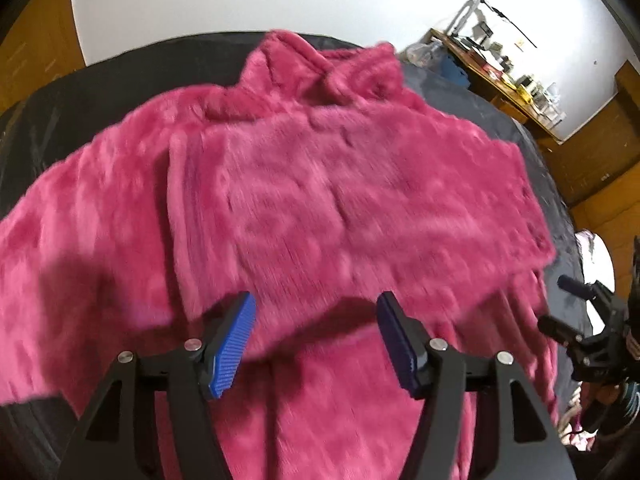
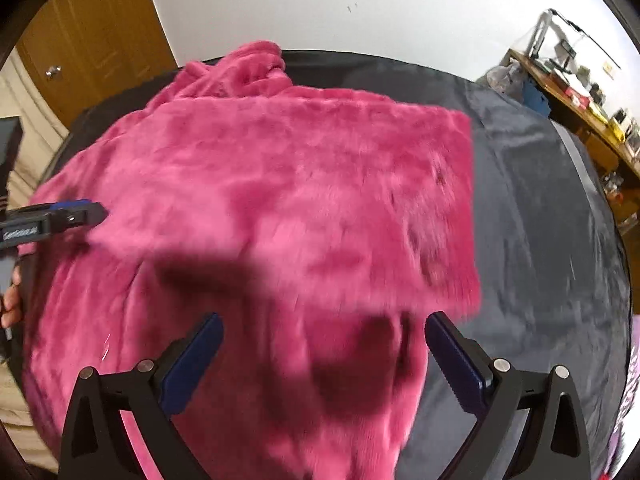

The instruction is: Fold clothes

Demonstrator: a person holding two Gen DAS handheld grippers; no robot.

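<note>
A fluffy pink garment (image 1: 320, 184) lies spread on a dark grey padded surface (image 1: 492, 120), its collar at the far end. One flap is folded over the middle, and its straight edge (image 2: 472, 208) shows in the right wrist view. My left gripper (image 1: 316, 308) hovers open above the flap's near edge, with no cloth between its blue pads (image 1: 236, 340). My right gripper (image 2: 325, 320) is also open above the garment (image 2: 280, 184), over the flap's near right corner. Each gripper shows in the other's view: the right gripper (image 1: 564, 304) at the right side, the left gripper (image 2: 96, 213) at the left.
The dark grey surface (image 2: 540, 220) is bare to the right of the garment. A cluttered wooden desk (image 2: 580, 92) stands at the far right against a white wall. A wooden door (image 2: 92, 20) is at the far left. A person's hand (image 2: 10, 300) shows at the left edge.
</note>
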